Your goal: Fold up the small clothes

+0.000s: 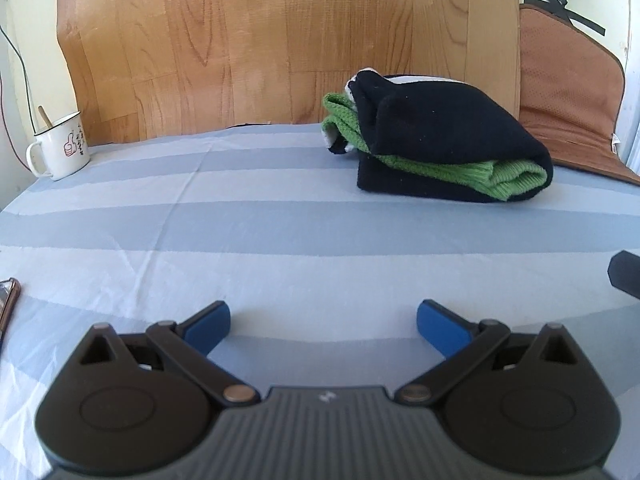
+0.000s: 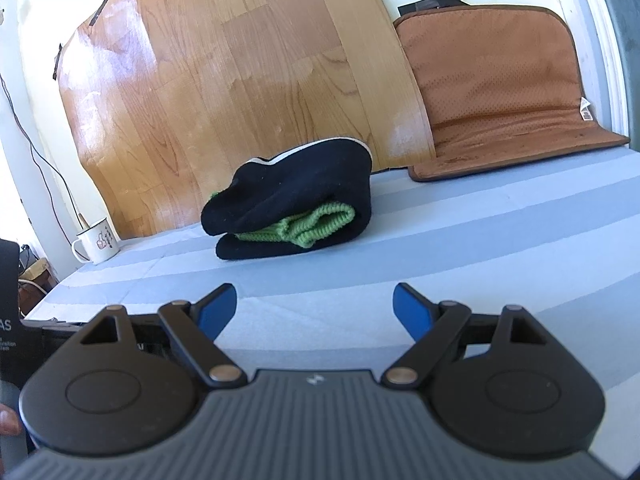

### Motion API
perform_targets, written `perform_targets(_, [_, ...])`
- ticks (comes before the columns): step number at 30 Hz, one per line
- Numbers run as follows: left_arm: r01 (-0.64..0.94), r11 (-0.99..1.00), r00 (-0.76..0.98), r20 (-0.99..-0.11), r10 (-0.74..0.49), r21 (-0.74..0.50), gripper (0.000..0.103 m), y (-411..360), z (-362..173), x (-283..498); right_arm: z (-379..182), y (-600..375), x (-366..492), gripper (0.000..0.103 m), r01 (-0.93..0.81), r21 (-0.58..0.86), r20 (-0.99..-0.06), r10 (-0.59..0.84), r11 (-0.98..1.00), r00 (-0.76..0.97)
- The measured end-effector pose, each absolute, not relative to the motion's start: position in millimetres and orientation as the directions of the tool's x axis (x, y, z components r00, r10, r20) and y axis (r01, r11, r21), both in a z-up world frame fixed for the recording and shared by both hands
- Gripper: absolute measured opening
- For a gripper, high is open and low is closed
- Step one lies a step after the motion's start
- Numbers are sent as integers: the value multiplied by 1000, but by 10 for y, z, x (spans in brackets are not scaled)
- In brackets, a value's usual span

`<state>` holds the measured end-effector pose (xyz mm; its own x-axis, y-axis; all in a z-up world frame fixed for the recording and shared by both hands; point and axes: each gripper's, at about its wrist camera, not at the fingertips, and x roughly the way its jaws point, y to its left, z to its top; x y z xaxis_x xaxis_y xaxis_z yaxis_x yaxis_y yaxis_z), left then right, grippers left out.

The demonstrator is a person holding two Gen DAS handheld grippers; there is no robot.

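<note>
Left gripper [image 1: 323,322]: spread wide, empty.
Right gripper [image 2: 314,306]: spread wide, empty.
Folded garment [image 1: 440,140]: well ahead, bare striped worktop [image 1: 240,232] between.
Mug [image 1: 60,146]: far left, by worktop edge.

Phone [image 1: 9,304] cut by left edge — mug [image 2: 97,241] print too small to read.
</note>
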<state>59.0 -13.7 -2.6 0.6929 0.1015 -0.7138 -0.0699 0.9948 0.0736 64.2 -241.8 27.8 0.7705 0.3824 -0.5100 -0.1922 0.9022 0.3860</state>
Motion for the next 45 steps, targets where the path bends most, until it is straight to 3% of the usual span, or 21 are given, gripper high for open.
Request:
perform_targets(30, [-66, 995, 690, -717, 96, 70, 103, -128, -16, 565, 246, -2317, 712, 92, -220, 349, -556, 391, 911, 734])
perform_targets(45, [-81, 992, 704, -699, 124, 95, 103, -135, 14, 507, 297, -2275, 452, 92, -205, 325, -520, 355, 923, 777])
